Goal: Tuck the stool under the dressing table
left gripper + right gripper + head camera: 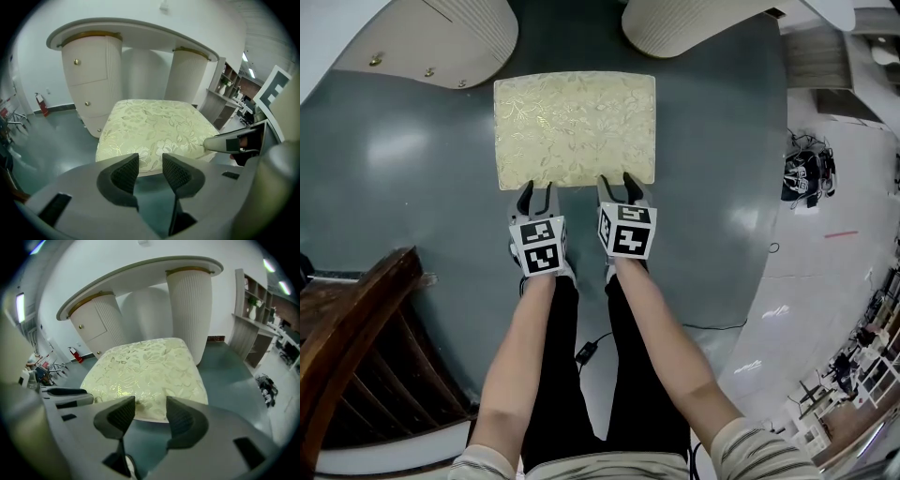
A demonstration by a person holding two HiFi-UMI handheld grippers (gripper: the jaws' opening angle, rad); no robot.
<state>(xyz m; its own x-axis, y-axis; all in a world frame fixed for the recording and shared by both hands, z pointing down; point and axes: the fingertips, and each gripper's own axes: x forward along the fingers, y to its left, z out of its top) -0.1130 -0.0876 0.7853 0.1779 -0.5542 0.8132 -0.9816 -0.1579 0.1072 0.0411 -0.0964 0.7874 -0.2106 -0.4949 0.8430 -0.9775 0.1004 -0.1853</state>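
Note:
The stool [575, 128] has a pale gold floral cushion and stands on the grey-green floor in front of the white dressing table [459, 42]. My left gripper [536, 195] is at the cushion's near edge, left of centre, open with nothing between its jaws. My right gripper [621, 188] is beside it at the same edge, also open and empty. In the left gripper view the stool [154, 126] lies just beyond my left gripper [150, 174], with the dressing table [126, 47] behind. The right gripper view shows the stool [145, 371] ahead of my right gripper [150, 416].
The dressing table's two ribbed pedestals [694, 23] stand apart, with a gap [143, 75] between them behind the stool. A dark wooden chair [356, 347] is at the lower left. A cable [586, 352] lies on the floor by the person's legs. Shelving [253, 315] stands at the right.

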